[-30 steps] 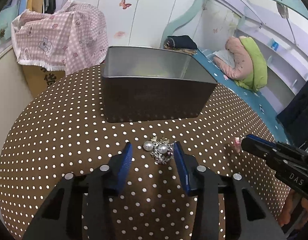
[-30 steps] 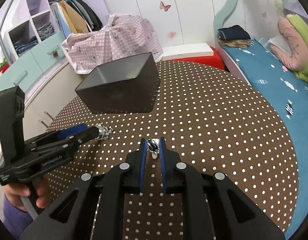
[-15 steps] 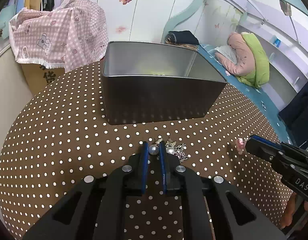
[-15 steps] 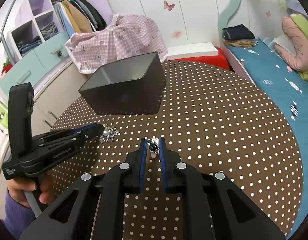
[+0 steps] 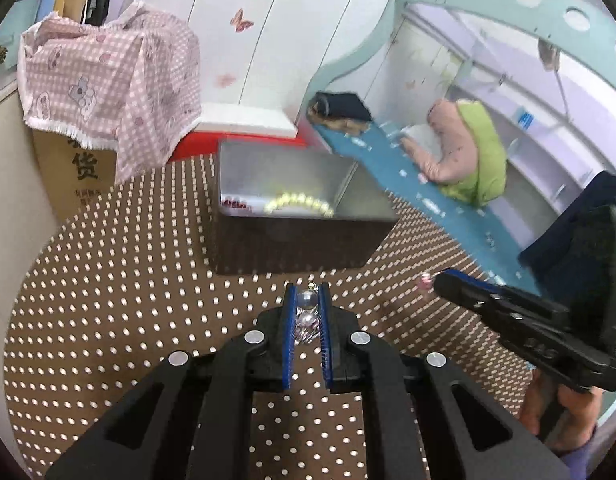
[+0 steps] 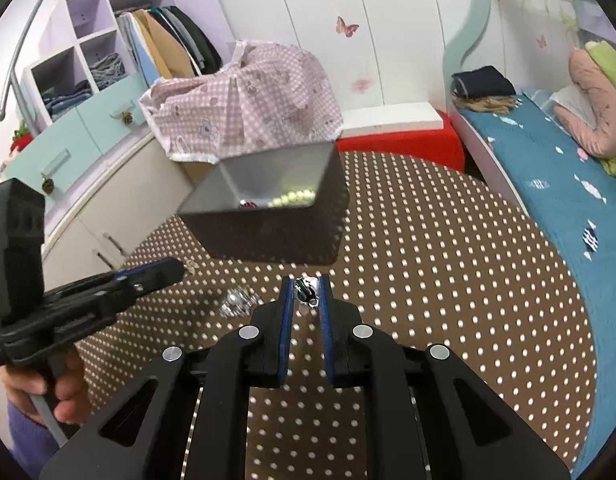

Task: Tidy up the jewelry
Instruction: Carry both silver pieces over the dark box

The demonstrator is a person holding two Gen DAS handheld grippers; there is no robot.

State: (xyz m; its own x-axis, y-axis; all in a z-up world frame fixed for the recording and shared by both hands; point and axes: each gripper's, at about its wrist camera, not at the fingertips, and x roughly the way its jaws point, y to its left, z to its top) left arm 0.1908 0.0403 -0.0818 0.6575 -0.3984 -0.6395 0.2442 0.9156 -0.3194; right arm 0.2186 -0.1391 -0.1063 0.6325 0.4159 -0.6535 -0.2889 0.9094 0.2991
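Left wrist view: my left gripper [image 5: 307, 307] has just been closing, and its blue pads now pinch a pearl earring [image 5: 306, 299] at the tips, a second pearl and a silvery bit hanging between the jaws below. Right wrist view: my right gripper [image 6: 305, 295] is clenched on a small green-and-silver piece [image 6: 305, 290]. Outward on the dotted tablecloth [image 6: 448, 280], a silver cluster [image 6: 236, 300] lies loose, just beside my right fingers and below the tip of the left tool. Straight ahead of both grippers, near but apart, stands the grey tin box [image 5: 284, 208], its long side facing me, with yellow beads [image 5: 300, 203] and something red already inside. My left hand looks slightly nearer to it; I judge the coming move as forward and over that near wall
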